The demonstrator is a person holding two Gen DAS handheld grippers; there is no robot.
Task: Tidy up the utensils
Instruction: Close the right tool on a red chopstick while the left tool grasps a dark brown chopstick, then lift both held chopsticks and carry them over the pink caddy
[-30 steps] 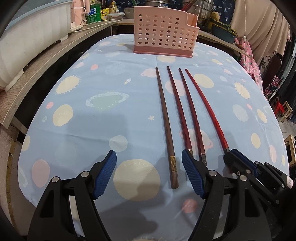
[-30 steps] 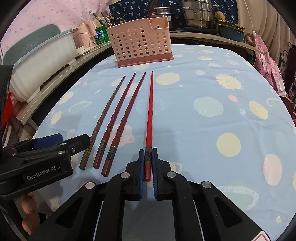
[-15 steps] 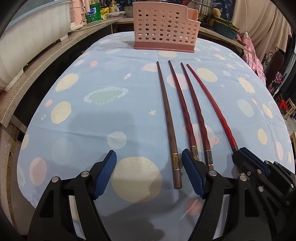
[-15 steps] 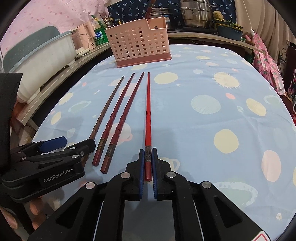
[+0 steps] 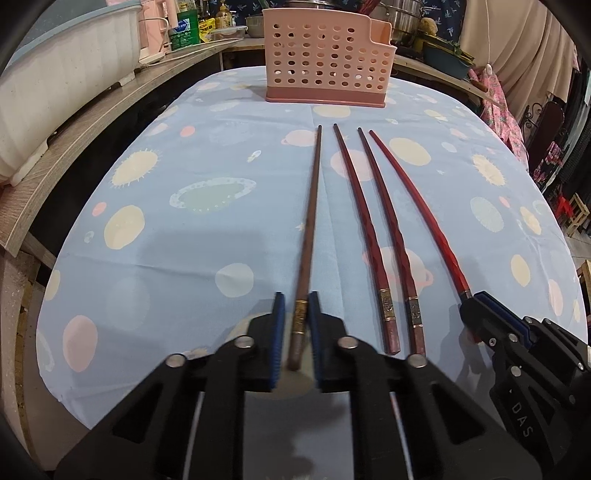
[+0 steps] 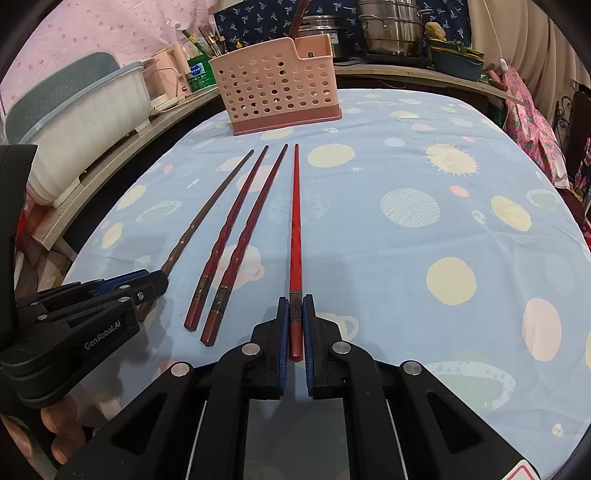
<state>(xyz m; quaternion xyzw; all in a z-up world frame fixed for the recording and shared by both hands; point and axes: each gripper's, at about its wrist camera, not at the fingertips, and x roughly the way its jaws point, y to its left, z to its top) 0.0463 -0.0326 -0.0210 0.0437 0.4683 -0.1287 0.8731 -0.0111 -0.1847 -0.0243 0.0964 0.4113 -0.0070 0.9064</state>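
Note:
Several chopsticks lie side by side on the blue planet-print tablecloth [image 5: 155,258], tips toward a pink perforated utensil basket [image 5: 327,66] at the far edge. My left gripper [image 5: 296,306] is shut around the thick end of the brown chopstick [image 5: 312,206]. My right gripper [image 6: 295,314] is shut on the thick end of the bright red chopstick [image 6: 295,221]. Two dark red chopsticks [image 5: 373,229] lie between them, untouched. The right gripper [image 5: 491,314] shows at the right in the left wrist view. The left gripper [image 6: 122,288] shows at the left in the right wrist view.
A wooden counter [image 5: 92,118] runs along the left with a white tub [image 5: 55,81] on it. Bottles [image 6: 199,70] and metal pots [image 6: 395,29] stand behind the basket. Pink cloth [image 6: 532,125] hangs at the right.
My left gripper has shifted right over the brown chopstick and closed its jaws around the thick end. My right gripper stays shut on the bright red chopstick.

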